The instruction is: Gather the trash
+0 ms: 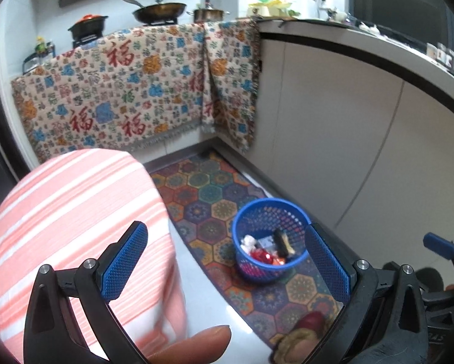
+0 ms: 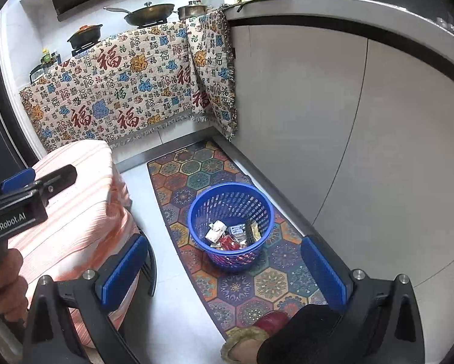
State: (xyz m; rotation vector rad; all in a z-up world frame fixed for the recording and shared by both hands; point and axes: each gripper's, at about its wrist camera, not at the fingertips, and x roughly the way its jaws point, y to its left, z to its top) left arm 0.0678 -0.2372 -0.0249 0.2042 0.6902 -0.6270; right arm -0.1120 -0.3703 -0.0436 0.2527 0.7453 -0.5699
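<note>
Both grippers (image 1: 227,265) (image 2: 223,268) angled down, agape, over basket (image 2: 196,209).

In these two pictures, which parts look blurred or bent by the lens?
Left wrist view: the striped cover smears at its lower edge, the fingertip at the bottom is out of focus, and the countertop edge bows strongly. Right wrist view: sharper overall; the blue basket and its trash are crisp, yet the cabinet doors curve and the corners go dark.
</note>
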